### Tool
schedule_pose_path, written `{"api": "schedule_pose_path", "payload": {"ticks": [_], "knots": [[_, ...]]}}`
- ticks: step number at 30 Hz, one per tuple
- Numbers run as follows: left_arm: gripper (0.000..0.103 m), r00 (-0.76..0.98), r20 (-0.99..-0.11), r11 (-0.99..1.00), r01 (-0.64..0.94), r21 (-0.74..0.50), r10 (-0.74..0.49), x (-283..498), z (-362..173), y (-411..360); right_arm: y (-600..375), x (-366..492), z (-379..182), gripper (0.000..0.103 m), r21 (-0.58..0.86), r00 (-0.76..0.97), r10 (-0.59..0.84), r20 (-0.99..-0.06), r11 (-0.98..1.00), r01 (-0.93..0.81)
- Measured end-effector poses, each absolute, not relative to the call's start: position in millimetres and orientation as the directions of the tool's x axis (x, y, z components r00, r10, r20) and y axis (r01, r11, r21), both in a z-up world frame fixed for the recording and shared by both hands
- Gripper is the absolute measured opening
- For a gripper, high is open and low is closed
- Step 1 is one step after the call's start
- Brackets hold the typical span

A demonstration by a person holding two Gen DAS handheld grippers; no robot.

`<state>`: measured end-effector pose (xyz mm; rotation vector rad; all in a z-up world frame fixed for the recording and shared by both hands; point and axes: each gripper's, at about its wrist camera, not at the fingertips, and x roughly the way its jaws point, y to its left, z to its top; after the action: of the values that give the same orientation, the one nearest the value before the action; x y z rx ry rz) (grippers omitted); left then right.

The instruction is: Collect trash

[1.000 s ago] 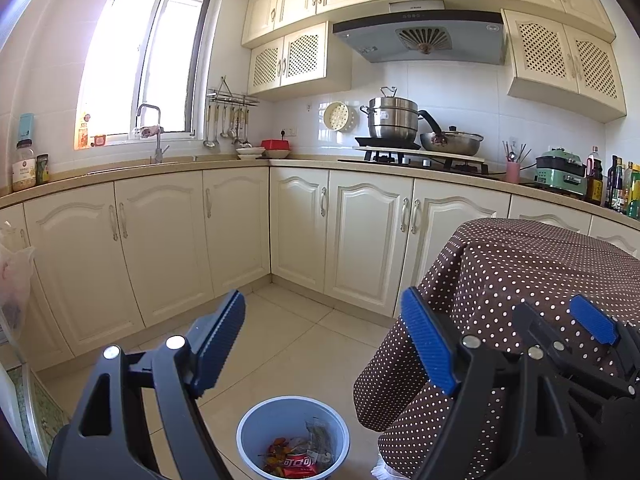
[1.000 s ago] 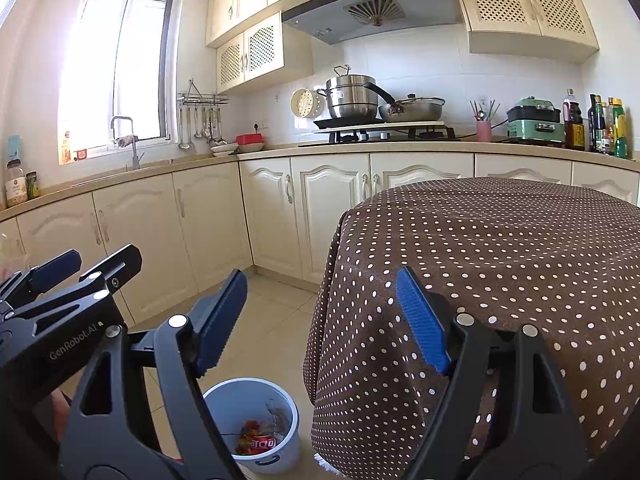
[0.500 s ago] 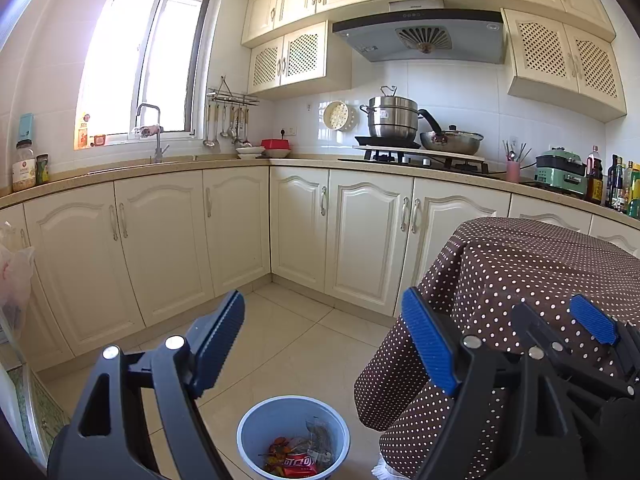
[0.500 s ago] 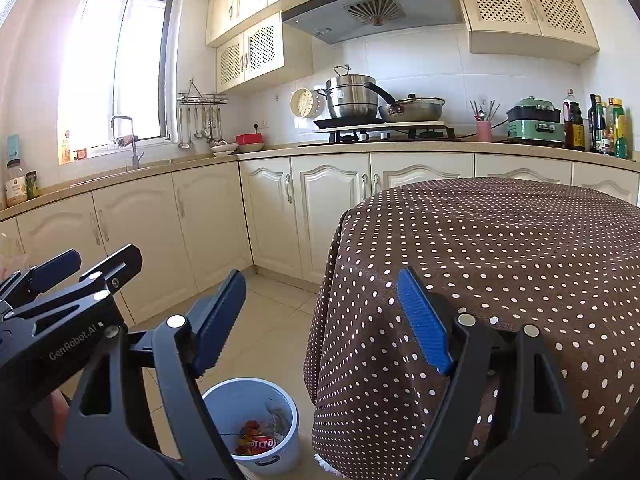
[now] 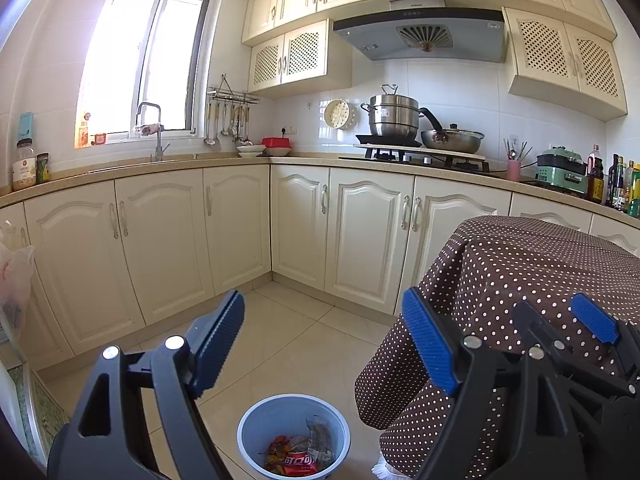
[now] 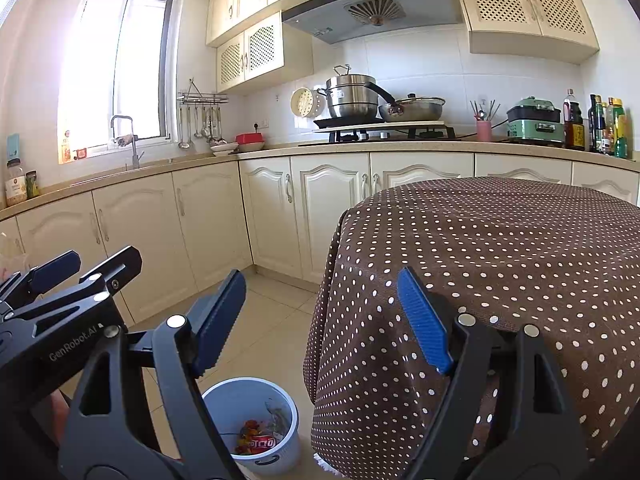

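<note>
- Two tools, both empty: my left tool [image 5: 322, 340] gapes wide over the floor, gripping nothing.
- Below it, the bin [image 5: 293, 436] on the floor already holds wrappers [image 5: 300, 458].
- My right tool [image 6: 320, 320] is spread too, empty.
- The table [image 6: 500, 240], on the right, looks bare; I judge collecting nearly done.

Landmark: bin [image 5: 293, 436] on the floor [image 5: 288, 344]. Its mouth is uncovered, wrappers [image 5: 300, 458] low inside, open air above. Directly right of the bin, the draped table [image 5: 520, 272] hangs to the floor, blocking approach from that side. Left of and beyond the bin, bare tile runs to the cabinets [image 5: 236, 224], which wall off the far side and left.
</note>
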<state>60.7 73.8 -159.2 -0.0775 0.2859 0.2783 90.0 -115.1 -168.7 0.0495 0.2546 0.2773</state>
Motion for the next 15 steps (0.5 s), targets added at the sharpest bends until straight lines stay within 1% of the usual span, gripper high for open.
{"api": "schedule_pose_path", "payload": {"ticks": [10, 15], "knots": [[0.08, 0.921, -0.288, 0.956, -0.288, -0.047, 0.263, 57.7, -156.9, 75.4, -117.2, 89.3, -168.4, 0.078, 0.088, 0.93, 0.277, -0.242, 0.961, -0.263], [0.08, 0.923, -0.278, 0.955, -0.291, -0.055, 0.266, 53.4, -152.1, 76.3, -120.9, 87.0, -163.7, 0.08, 0.088, 0.931, 0.278, -0.237, 0.96, -0.265]]}}
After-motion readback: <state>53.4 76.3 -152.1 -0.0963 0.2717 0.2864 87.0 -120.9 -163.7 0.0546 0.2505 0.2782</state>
